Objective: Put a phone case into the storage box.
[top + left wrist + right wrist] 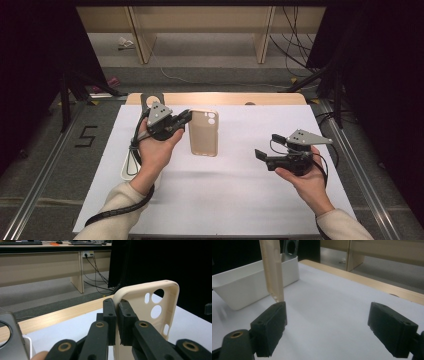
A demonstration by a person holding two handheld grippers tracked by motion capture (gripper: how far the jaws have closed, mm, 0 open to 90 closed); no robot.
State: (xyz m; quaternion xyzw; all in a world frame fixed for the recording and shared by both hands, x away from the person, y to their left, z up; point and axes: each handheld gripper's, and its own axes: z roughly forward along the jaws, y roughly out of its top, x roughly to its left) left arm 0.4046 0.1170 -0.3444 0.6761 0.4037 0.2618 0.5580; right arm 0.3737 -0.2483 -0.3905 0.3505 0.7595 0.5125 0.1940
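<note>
Phone case (204, 132) hangs lengthwise, camera holes up, pinched by left gripper (186, 118).

The left gripper (186, 118) was clamped on the phone case (204, 133); right of the case, the right gripper (260, 155) stood wide open.

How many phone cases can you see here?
1. A beige phone case is held up off the white table sheet by its edge in the left claw, near the middle. The white tray beside it could hide another.
</note>
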